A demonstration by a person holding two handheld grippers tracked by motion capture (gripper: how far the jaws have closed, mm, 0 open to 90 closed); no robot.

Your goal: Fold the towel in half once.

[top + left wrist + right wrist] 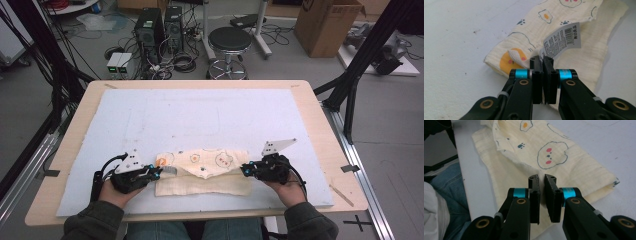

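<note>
A cream cloth (202, 172) printed with cartoon animals and eggs lies folded near the front of the white foam board (200, 115). My left gripper (159, 173) is at its left end. In the left gripper view the jaws (542, 60) are pressed together on the cloth's (524, 37) edge, where a white label (562, 38) stands up. My right gripper (243, 170) is at the right end. In the right gripper view its jaws (542, 177) stand almost together where the upper layer's edge of the cloth (549, 155) runs into the tips.
The foam board covers most of a wooden table (320, 115). Beyond the far edge are a black stool (229, 40), computer towers (150, 27), cables and a cardboard box (325, 25). The person's jeans (451, 185) are just past the near edge.
</note>
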